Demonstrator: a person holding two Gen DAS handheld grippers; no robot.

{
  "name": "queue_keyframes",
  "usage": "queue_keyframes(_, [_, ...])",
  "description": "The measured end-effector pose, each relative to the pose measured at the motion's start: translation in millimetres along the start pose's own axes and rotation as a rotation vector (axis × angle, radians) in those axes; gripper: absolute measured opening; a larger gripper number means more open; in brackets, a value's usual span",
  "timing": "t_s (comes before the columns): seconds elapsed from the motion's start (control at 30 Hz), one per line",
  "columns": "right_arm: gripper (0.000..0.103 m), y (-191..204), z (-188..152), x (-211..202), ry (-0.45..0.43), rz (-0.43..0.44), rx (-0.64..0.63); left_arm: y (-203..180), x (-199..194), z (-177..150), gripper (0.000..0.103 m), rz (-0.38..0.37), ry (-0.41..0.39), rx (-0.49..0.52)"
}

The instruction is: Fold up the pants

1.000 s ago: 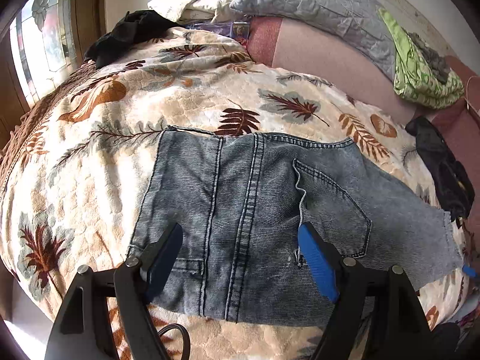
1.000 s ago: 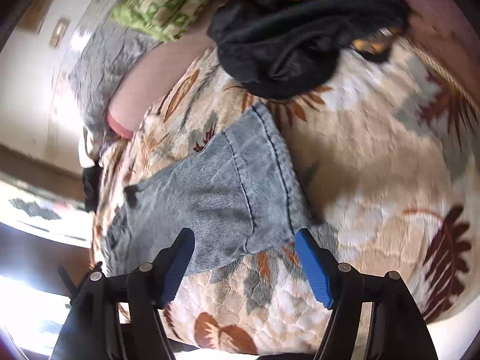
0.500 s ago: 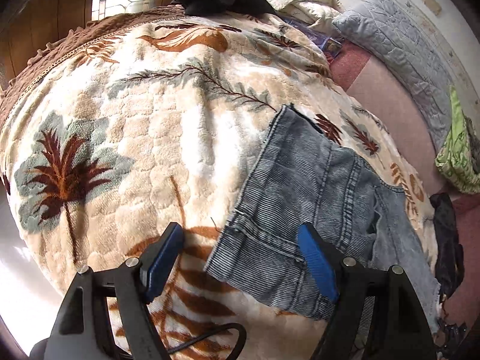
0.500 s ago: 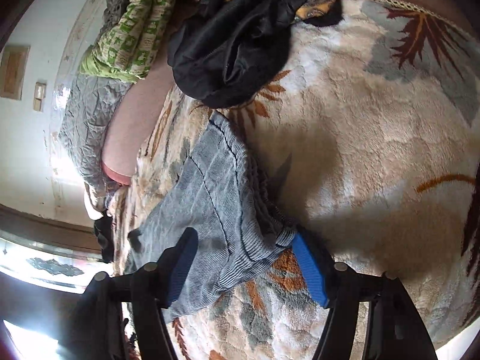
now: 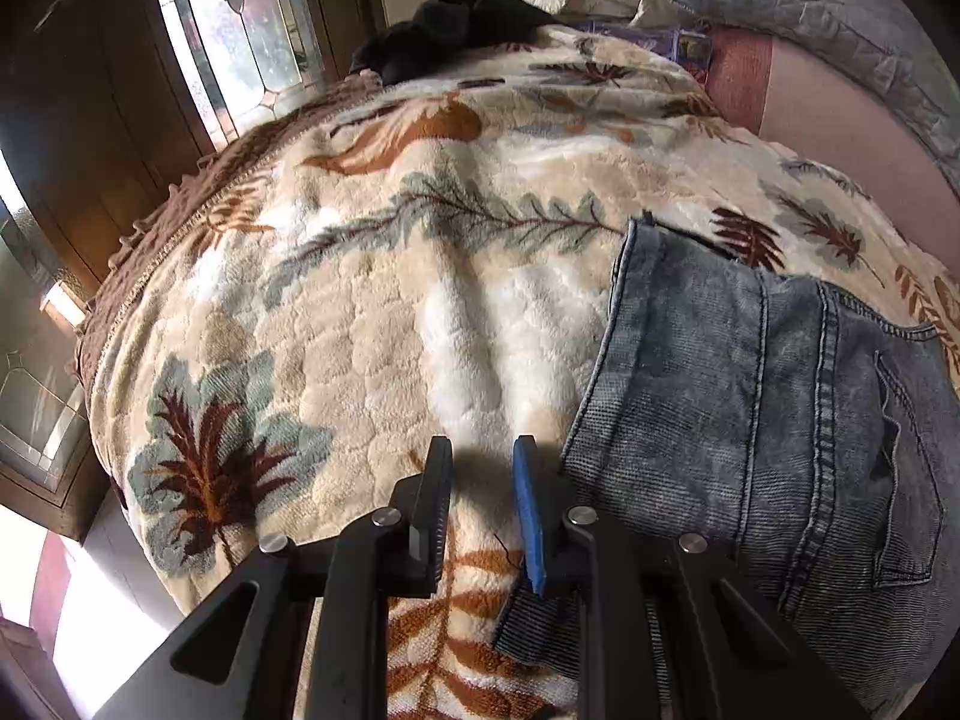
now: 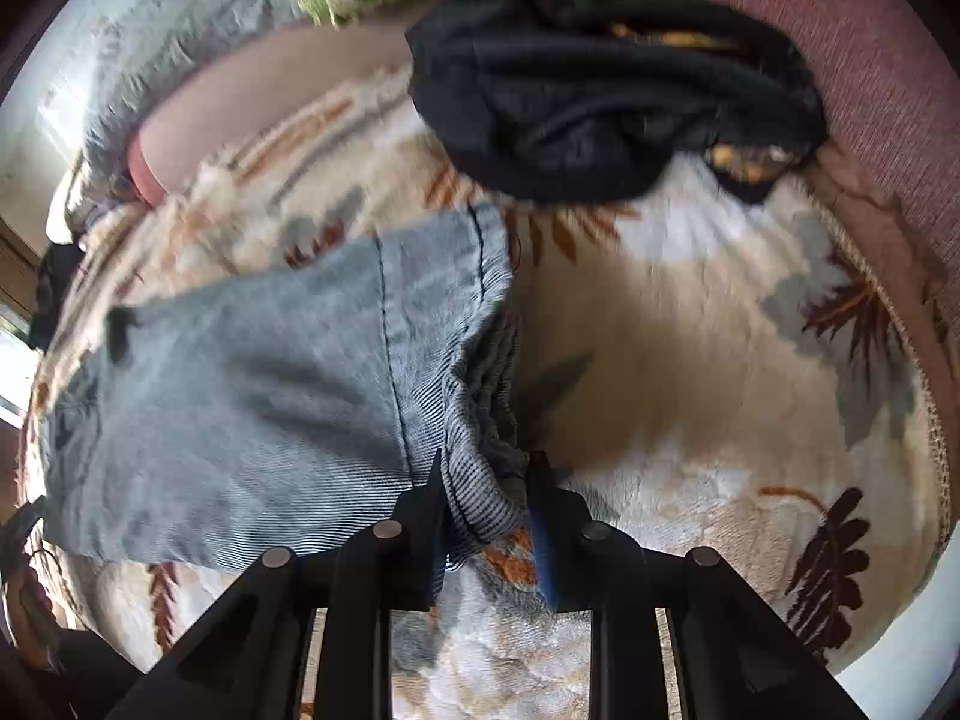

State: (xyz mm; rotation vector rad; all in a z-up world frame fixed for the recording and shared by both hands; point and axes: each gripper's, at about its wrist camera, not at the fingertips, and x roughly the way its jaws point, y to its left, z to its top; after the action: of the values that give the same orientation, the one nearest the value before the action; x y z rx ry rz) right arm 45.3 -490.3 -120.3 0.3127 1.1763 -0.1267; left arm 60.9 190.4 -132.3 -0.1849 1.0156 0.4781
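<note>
The folded grey-blue denim pants lie on a leaf-patterned blanket. In the left wrist view my left gripper hovers just left of the waistband edge, jaws narrowed with a small gap and nothing between them; the right finger lies over the denim edge. In the right wrist view the pants spread to the left, and my right gripper is shut on the bunched leg-end corner of the denim.
A black garment lies on the blanket behind the pants. Another dark garment, pillows and a pink sheet are at the bed's far side. A window with wooden frame stands left.
Both grippers went from wide open to narrow. The left one swung left off the pants to their waistband edge. The right one closed on the leg-end corner.
</note>
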Motion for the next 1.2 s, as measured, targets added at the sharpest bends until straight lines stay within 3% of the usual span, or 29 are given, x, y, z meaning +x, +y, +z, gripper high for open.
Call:
queue_keyframes(0.07, [0.034, -9, 4, 0, -0.011, 0.047, 0.052, 3, -7, 0, 0.028, -0.002, -0.035, -0.013])
queue_keyframes(0.1, [0.045, -11, 6, -6, -0.015, 0.064, 0.062, 5, -14, 2, 0.031, -0.016, -0.045, -0.024])
queue_keyframes(0.17, [0.059, -14, 6, -19, -0.043, 0.064, 0.053, 7, -30, 6, 0.055, -0.075, -0.086, -0.055])
queue_keyframes(0.23, [0.059, -25, 6, -31, -0.076, 0.048, 0.092, 4, -51, 9, 0.068, -0.14, -0.146, -0.063])
queue_keyframes(0.37, [0.059, -32, 6, -65, -0.192, 0.099, 0.161, -22, -82, 11, 0.071, -0.268, -0.225, 0.012])
queue_keyframes(0.43, [0.06, -19, 12, -74, -0.223, 0.229, 0.149, -40, -83, 8, 0.074, -0.306, -0.229, 0.063])
queue_keyframes(0.5, [0.068, -4, 19, -64, -0.18, 0.388, 0.146, -58, -74, 3, 0.074, -0.3, -0.189, 0.102])
queue_keyframes(0.53, [0.07, 2, 21, -54, -0.158, 0.426, 0.14, -64, -66, 1, 0.074, -0.293, -0.166, 0.115])
queue_keyframes(0.6, [0.073, 12, 24, -23, -0.06, 0.423, 0.13, -73, -43, -7, 0.074, -0.219, -0.103, 0.155])
queue_keyframes(0.67, [0.071, 9, 21, 7, 0.021, 0.333, 0.151, -76, -25, -12, 0.079, -0.175, -0.063, 0.186])
queue_keyframes(0.77, [0.07, -1, 16, -2, -0.022, 0.374, 0.217, -71, -31, -12, 0.082, -0.174, -0.066, 0.166])
queue_keyframes(0.83, [0.07, -2, 13, -31, -0.12, 0.399, 0.188, -71, -50, -10, 0.082, -0.217, -0.128, 0.171])
queue_keyframes(0.9, [0.072, -15, 8, -50, -0.167, 0.37, 0.245, -76, -66, -10, 0.082, -0.258, -0.157, 0.185])
queue_keyframes(1.0, [0.072, -49, -9, -47, -0.144, 0.404, 0.434, -86, -84, -12, 0.082, -0.398, -0.159, 0.147])
queue_keyframes(1.2, [0.072, -69, -25, -6, -0.081, 0.526, 0.571, -166, -99, -27, 0.082, -0.612, -0.071, 0.191])
